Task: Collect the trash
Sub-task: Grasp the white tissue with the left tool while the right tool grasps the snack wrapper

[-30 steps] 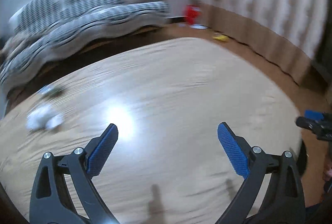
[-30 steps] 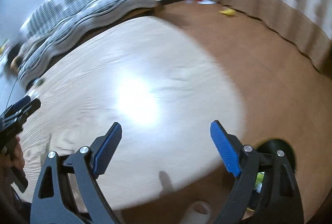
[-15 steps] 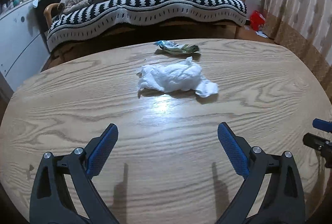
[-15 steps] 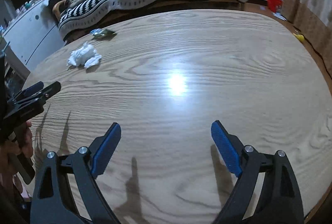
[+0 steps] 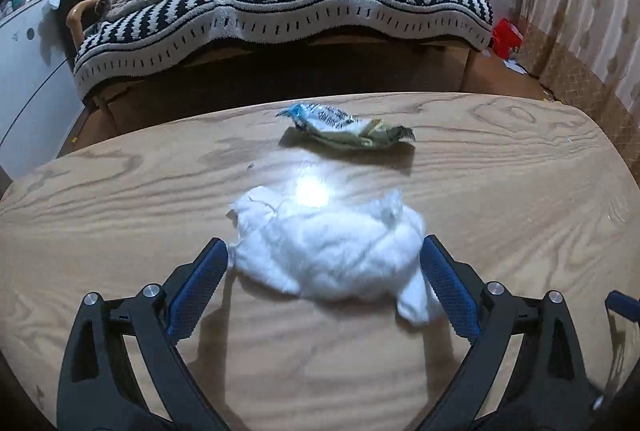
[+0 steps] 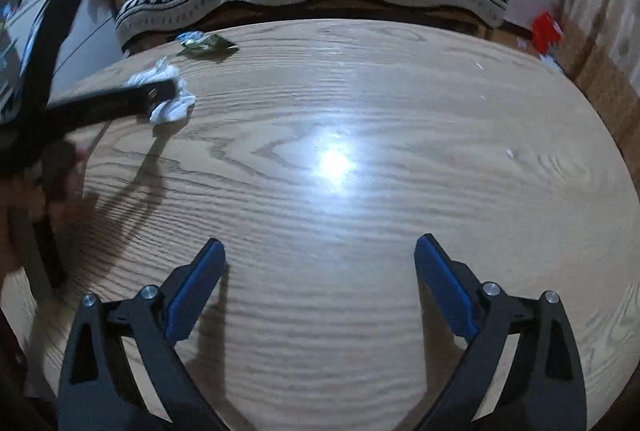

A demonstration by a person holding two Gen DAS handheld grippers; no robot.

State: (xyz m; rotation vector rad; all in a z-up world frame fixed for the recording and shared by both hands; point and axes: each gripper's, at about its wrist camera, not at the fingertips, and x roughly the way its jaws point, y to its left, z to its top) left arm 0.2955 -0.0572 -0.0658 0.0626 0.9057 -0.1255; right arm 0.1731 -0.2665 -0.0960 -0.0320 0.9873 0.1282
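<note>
Left gripper (image 5: 323,251): we see its jaws spread wide, one blue pad at each side of the crumpled white tissue (image 5: 332,251).
Right gripper (image 6: 320,251): jaws wide apart over bare wood, gripping nothing.
Tissue: lies on the wooden table (image 5: 520,191), toward its left side.
Snack wrapper (image 5: 346,127): just beyond the tissue, near the table's far edge.
Striped sofa (image 5: 280,3): behind the table.

left tool (image 5: 324,271) reached tissue (image 5: 332,251) (now straddling)
</note>
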